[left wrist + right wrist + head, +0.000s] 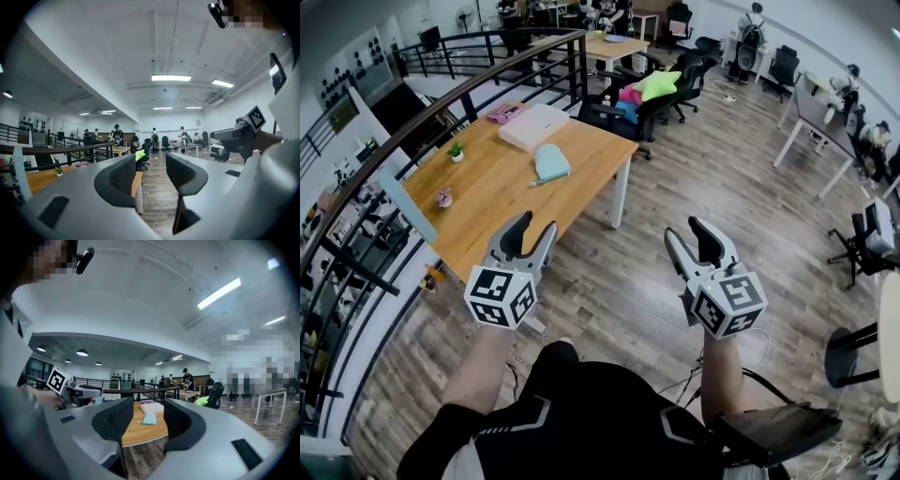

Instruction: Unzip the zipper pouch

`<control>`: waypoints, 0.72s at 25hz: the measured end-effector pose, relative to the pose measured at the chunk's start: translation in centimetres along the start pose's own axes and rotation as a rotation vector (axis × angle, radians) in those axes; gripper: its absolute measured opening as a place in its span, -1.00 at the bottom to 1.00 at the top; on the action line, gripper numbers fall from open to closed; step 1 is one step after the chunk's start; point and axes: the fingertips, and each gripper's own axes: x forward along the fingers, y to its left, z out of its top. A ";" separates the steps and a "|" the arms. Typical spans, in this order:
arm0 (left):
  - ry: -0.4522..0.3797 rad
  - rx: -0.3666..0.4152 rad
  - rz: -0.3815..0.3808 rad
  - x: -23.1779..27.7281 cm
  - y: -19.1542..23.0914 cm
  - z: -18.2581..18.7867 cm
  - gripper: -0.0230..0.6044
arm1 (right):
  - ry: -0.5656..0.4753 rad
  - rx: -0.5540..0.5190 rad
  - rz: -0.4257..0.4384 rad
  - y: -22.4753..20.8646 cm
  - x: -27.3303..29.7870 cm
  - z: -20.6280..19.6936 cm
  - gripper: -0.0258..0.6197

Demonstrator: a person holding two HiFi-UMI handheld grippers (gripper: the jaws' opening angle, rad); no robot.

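A light blue zipper pouch [550, 162] lies flat on a wooden table [492, 192], ahead and to the left of me. In the right gripper view the pouch [149, 418] shows far off between the jaws, in front of a white box [152, 407]. My left gripper [536, 225] is held in the air near the table's front corner, open, nothing between its fingers [123, 177]. My right gripper [685, 230] hangs over the wooden floor to the right, also open and empty. Both are well short of the pouch.
On the table are the white box [533, 127], a pink item [505, 113], a small potted plant [456, 151] and a small pink object [443, 198]. A black railing [441, 103] runs along the table's left. Office chairs with a green star cushion [656, 84] stand behind.
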 end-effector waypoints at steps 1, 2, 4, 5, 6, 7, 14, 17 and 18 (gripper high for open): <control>0.004 0.004 -0.004 0.6 0.2 -0.2 -0.27 | 0.001 -0.005 0.006 -0.2 0.4 -0.2 -0.27; 0.007 0.009 -0.006 1.4 0.5 -0.3 -0.27 | 0.003 -0.010 0.009 -0.4 1.0 -0.3 -0.27; 0.006 0.014 -0.012 3.1 1.2 -0.4 -0.27 | 0.006 -0.010 0.009 -1.2 2.3 -0.6 -0.27; 0.004 0.013 -0.015 4.1 1.6 -0.5 -0.27 | 0.010 -0.007 0.007 -1.8 3.2 -0.8 -0.27; 0.001 0.012 -0.017 5.1 2.1 -0.5 -0.27 | 0.015 -0.006 0.006 -2.3 4.1 -1.0 -0.27; -0.003 0.011 -0.018 6.2 2.6 -0.5 -0.27 | 0.020 -0.007 0.004 -2.8 5.0 -1.2 -0.27; -0.024 0.002 -0.029 13.9 9.0 0.1 -0.27 | 0.038 -0.029 0.014 -5.4 14.5 -0.3 -0.27; -0.030 0.010 -0.019 16.8 12.6 0.7 -0.27 | 0.034 -0.031 0.025 -6.1 19.2 0.3 -0.27; -0.032 0.008 -0.010 17.8 14.0 0.8 -0.27 | 0.033 -0.028 0.029 -6.4 20.9 0.4 -0.27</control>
